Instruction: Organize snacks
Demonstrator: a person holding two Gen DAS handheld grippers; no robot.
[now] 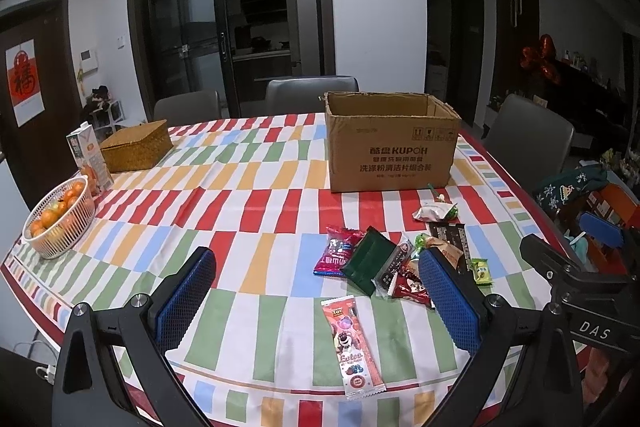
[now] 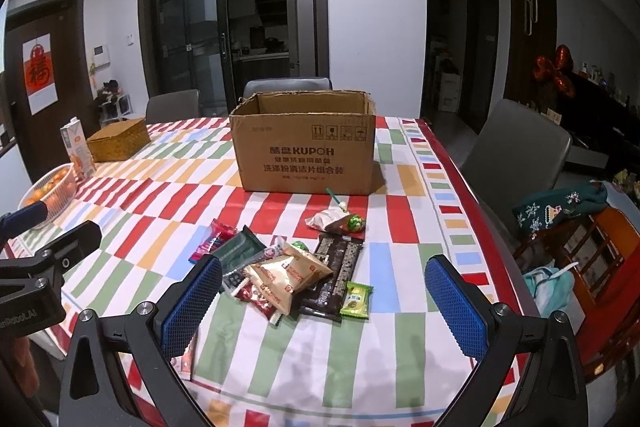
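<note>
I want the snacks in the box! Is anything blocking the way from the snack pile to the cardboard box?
Nothing visible does. Only bare striped tablecloth lies between the snack pile and the open cardboard box.

Multicolour striped tablecloth (image 1: 248,187), brown cardboard box (image 1: 392,155), blue-padded fingers (image 2: 192,303), orange fruit (image 1: 56,211)

Bare cloth (image 2: 304,355) before snack pile (image 2: 296,275)

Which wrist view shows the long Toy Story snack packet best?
The left wrist view: the Toy Story packet lies whole between the open fingers. The right wrist view shows only its end, beside the finger.
</note>
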